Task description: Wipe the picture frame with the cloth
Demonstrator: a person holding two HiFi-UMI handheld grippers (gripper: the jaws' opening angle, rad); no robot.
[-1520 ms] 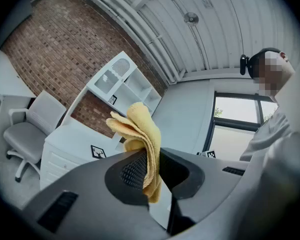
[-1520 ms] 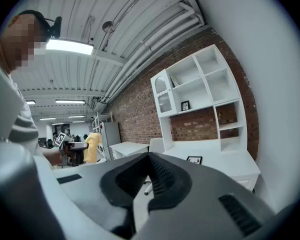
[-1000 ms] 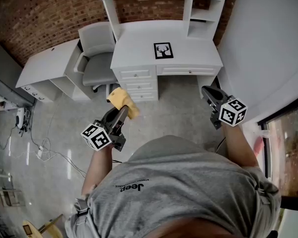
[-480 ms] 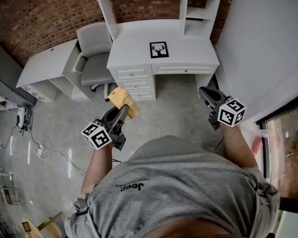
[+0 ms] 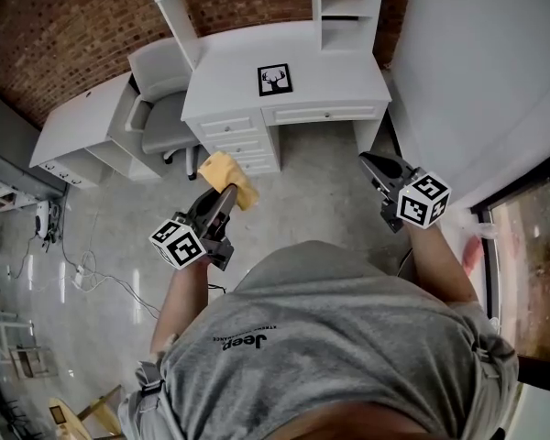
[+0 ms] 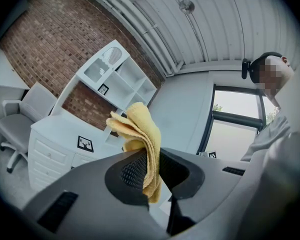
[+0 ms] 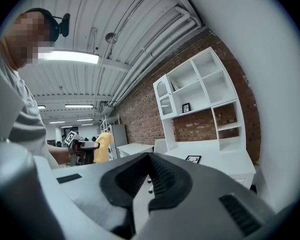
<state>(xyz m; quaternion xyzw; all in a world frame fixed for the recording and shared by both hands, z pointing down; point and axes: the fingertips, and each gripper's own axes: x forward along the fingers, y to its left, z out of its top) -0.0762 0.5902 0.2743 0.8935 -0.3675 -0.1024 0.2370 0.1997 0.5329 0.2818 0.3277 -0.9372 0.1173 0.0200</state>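
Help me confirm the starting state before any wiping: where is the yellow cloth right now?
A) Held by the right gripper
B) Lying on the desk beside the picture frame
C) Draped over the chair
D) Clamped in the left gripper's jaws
D: the left gripper view shows the cloth pinched between the jaws of the left gripper, while the right gripper is shut on nothing and the picture frame lies alone on the desk.

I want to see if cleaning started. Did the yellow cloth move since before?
Yes, a little. In the head view the yellow cloth in the left hand-held gripper has slid rightward against the white desk drawers, not reaching the picture frame.
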